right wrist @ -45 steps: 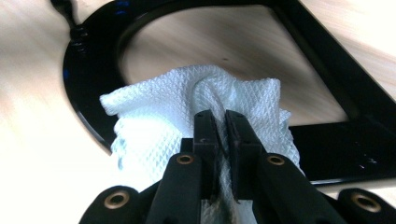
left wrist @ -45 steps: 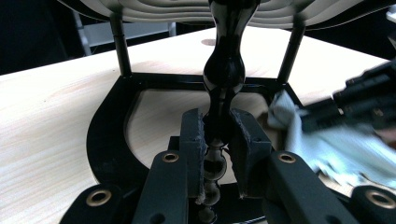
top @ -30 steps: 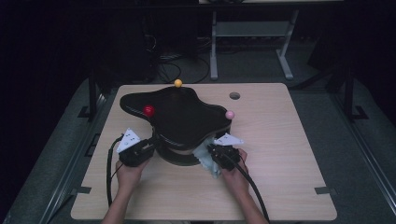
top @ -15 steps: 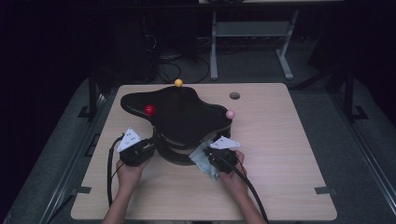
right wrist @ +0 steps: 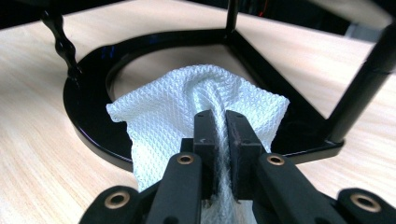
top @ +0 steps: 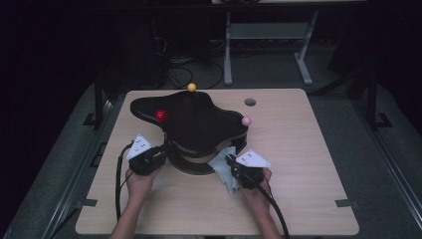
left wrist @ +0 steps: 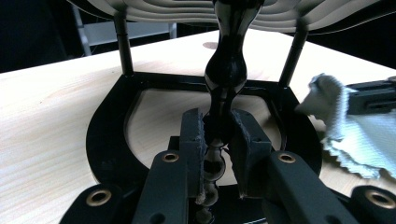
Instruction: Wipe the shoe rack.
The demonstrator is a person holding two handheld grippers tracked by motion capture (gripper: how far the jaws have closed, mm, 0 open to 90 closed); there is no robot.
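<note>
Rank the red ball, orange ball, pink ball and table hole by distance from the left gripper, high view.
From the left gripper:
1. Red ball, on the black stand top, just beyond the gripper.
2. Orange ball, at the stand's far edge.
3. Pink ball, at the stand's right tip; close to the orange ball's distance, slightly farther.
4. Table hole, far right of the stand.

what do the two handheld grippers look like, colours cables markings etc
Both the left gripper and the right gripper are black, boxy handheld units, each topped by a pale grey three-cornered plate with small dark marks. A black cable trails back from each along the forearm. Up close, each has two flat black jaws with worn pads, on arms fixed by brass-coloured rivets. The forearms are bare, no sleeves.
</note>
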